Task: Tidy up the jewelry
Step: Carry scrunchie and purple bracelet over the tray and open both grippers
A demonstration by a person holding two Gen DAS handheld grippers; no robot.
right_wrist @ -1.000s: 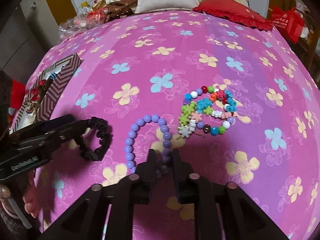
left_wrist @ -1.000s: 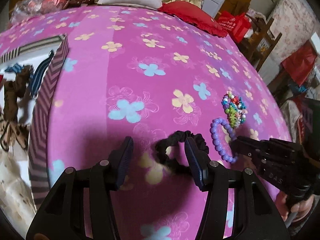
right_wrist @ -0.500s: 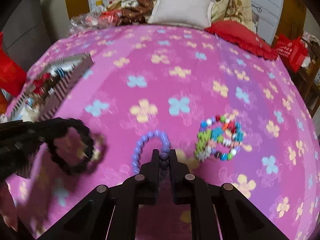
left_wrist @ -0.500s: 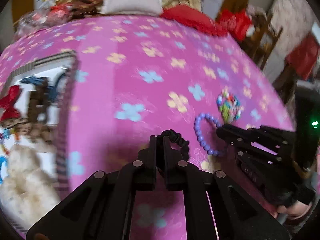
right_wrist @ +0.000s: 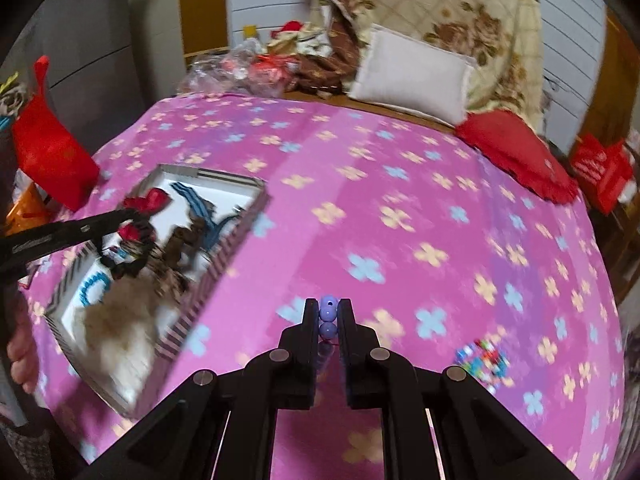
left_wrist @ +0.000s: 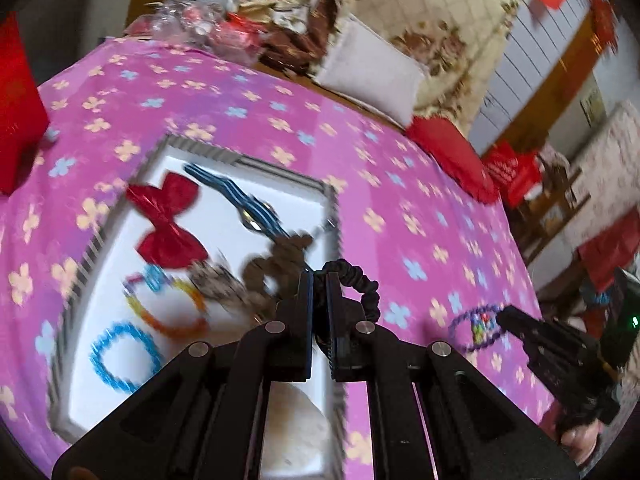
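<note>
My left gripper (left_wrist: pixel 319 280) is shut on a black scrunchie (left_wrist: pixel 360 282), which loops out to the right of the fingertips, over the right edge of the striped box (left_wrist: pixel 240 160). In the right wrist view the same left gripper (right_wrist: pixel 128 214) hangs over that box (right_wrist: pixel 224 240) with the scrunchie (right_wrist: pixel 130 258) dangling. My right gripper (right_wrist: pixel 329 312) is shut on a purple bead bracelet (right_wrist: pixel 329 314), lifted above the pink flowered bedspread; its loop (left_wrist: pixel 472 328) shows in the left wrist view. A multicoloured bead bracelet (right_wrist: pixel 482 360) lies on the bedspread at the lower right.
The box holds a red bow (left_wrist: pixel 168 220), a blue striped clip (left_wrist: pixel 240 200), a brown scrunchie (left_wrist: pixel 276 260), a blue ring (left_wrist: pixel 122 356) and a multicoloured bracelet (left_wrist: pixel 164 304). A white pillow (right_wrist: pixel 412 76), a red cushion (right_wrist: pixel 516 152) and heaped bedding line the far edge.
Both grippers have shut, the left on the black scrunchie and the right on the purple bracelet. Both lifted their loads off the bedspread and swung left toward the box.
</note>
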